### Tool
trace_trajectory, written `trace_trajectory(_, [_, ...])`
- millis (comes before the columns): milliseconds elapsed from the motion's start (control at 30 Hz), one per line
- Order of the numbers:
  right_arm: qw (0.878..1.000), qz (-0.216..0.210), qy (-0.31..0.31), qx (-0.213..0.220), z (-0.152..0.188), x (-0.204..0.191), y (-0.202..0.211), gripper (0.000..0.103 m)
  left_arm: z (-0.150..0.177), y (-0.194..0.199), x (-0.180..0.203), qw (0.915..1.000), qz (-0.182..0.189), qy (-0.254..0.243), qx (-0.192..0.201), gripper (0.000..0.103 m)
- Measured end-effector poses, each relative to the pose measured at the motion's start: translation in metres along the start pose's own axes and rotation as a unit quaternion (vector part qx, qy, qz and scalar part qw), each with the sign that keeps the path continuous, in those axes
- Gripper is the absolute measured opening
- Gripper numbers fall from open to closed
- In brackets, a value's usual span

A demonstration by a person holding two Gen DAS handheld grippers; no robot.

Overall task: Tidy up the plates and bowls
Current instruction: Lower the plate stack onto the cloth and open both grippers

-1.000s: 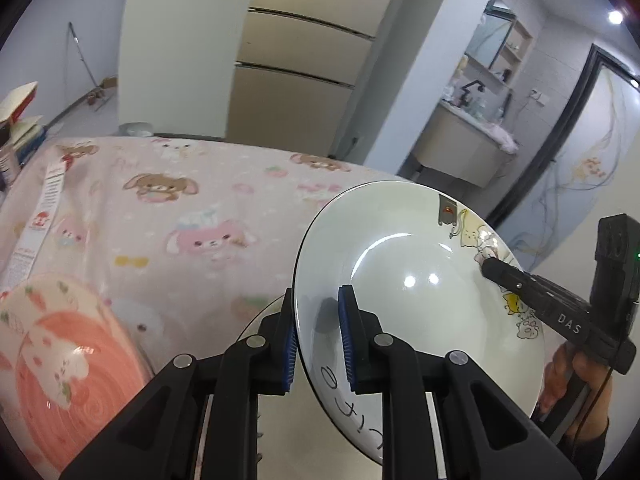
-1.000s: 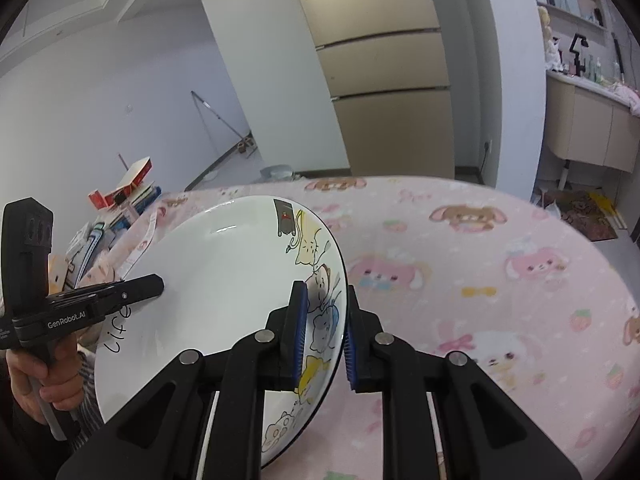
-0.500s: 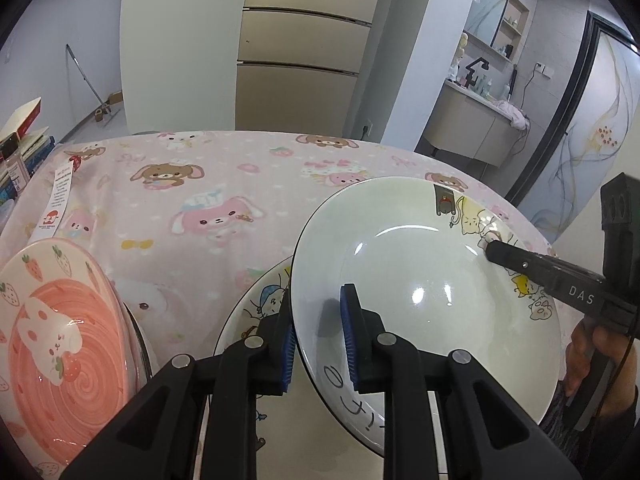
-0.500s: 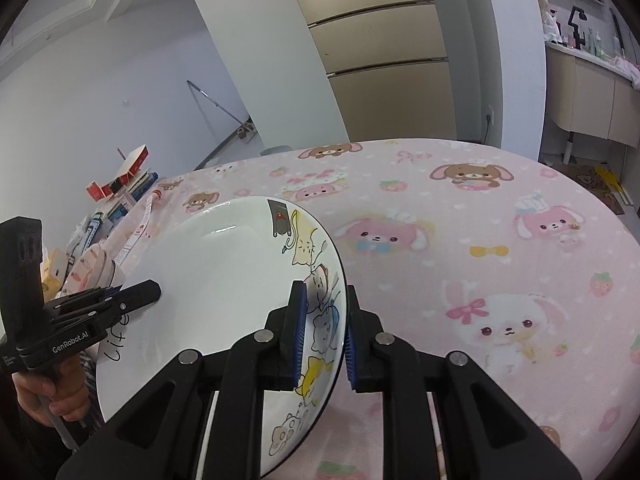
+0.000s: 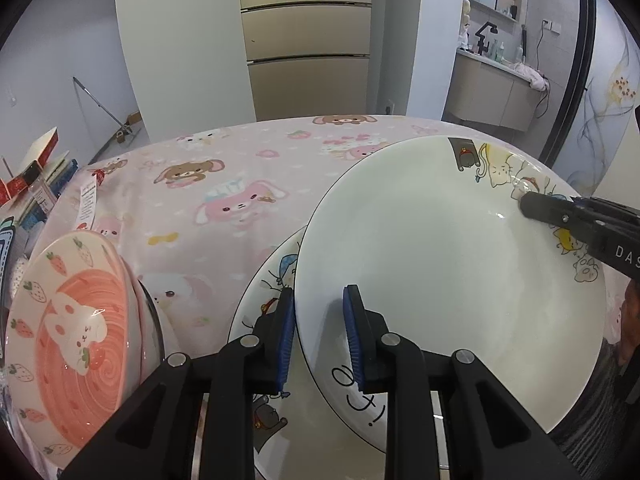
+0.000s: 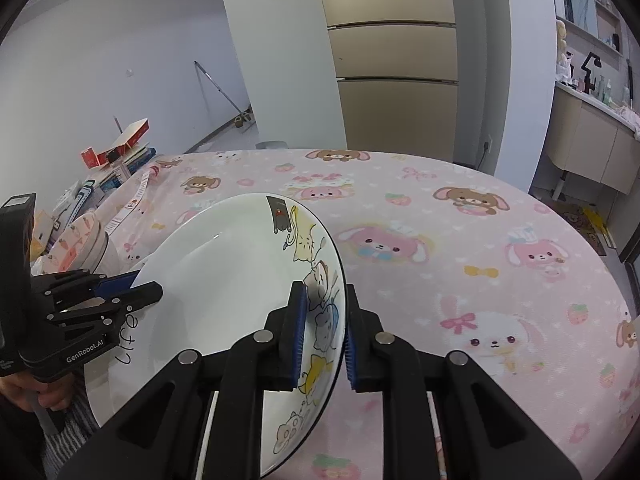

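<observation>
I hold a white plate [image 5: 448, 264] between my two grippers, tilted, above the near edge of the worktop [image 5: 240, 184], which is covered in a pink cloth printed with bunnies and bears. My left gripper [image 5: 320, 332] has the plate's rim between its blue pads; its jaws have just been opening a little, and in the left wrist view the right pad stands off the plate's face with a gap, while the left pad lies close behind the rim, so the hold there looks loose rather than pressed. My right gripper [image 6: 322, 332] stands narrow and clamps the opposite rim, its pads on either side of the edge where cartoon cats are drawn. In the left wrist view that gripper's tip [image 5: 536, 204] shows on the far right rim of the plate; in the right wrist view the left one [image 6: 132, 292] shows at the plate's left side, just above the handwritten word "life".

Directly under the held plate lies a second plate [image 5: 272, 300] with cartoon figures on its rim, resting flat near the worktop's near edge; I cannot tell whether the two touch. Towards the near left corner a pink bowl [image 5: 76, 328] with strawberries and a rabbit leans tilted on its side. Beyond the left edge stands a pile of books and boxes [image 6: 116, 164].
</observation>
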State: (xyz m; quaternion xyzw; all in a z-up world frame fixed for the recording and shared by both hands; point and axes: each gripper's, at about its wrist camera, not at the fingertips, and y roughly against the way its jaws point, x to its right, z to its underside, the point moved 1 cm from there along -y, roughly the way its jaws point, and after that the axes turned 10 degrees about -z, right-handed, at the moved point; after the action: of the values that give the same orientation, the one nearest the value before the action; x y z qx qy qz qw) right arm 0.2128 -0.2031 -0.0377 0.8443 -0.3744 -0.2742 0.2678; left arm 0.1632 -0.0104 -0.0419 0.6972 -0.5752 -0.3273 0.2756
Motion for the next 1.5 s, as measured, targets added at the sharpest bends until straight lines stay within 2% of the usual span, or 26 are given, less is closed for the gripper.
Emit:
trace_trajectory(233, [1.0, -0.004, 0.014, -0.016, 0.005, -0.006, -0.006, 0.018, 0.006, 0.006, 0.002, 0.9993, -0.034, -0.01, 0.009, 0.026])
trace_trajectory(833, [0.998, 0.009, 0.052, -0.046, 0.012, -0.021, -0.014, 0.023, 0.014, 0.012, 0.001, 0.9977, -0.067, -0.012, 0.005, 0.029])
trace_trajectory(1100, [0.996, 0.017, 0.069, -0.051, 0.013, -0.026, -0.018, 0.026, 0.023, 0.02, 0.003, 0.9988, -0.046, -0.016, 0.005, 0.047])
trace_trajectory(1333, [0.994, 0.023, 0.09, -0.061, 0.016, -0.034, -0.023, 0.028, 0.03, 0.032, 0.012, 0.9974, -0.058, -0.037, 0.02, 0.071])
trace_trajectory(1400, [0.992, 0.027, 0.099, -0.07, 0.018, -0.036, -0.027, 0.028, 0.031, 0.037, 0.015, 0.996, -0.07, -0.043, 0.035, 0.089])
trace_trajectory(1433, [0.992, 0.025, 0.103, -0.071, 0.019, -0.038, -0.028, 0.027, 0.032, 0.041, 0.015, 0.9959, -0.066, -0.043, 0.045, 0.093])
trace_trajectory(1500, [0.99, 0.033, 0.115, -0.076, 0.021, -0.042, -0.031, 0.027, 0.032, 0.047, 0.015, 0.9954, -0.061, -0.043, 0.059, 0.093])
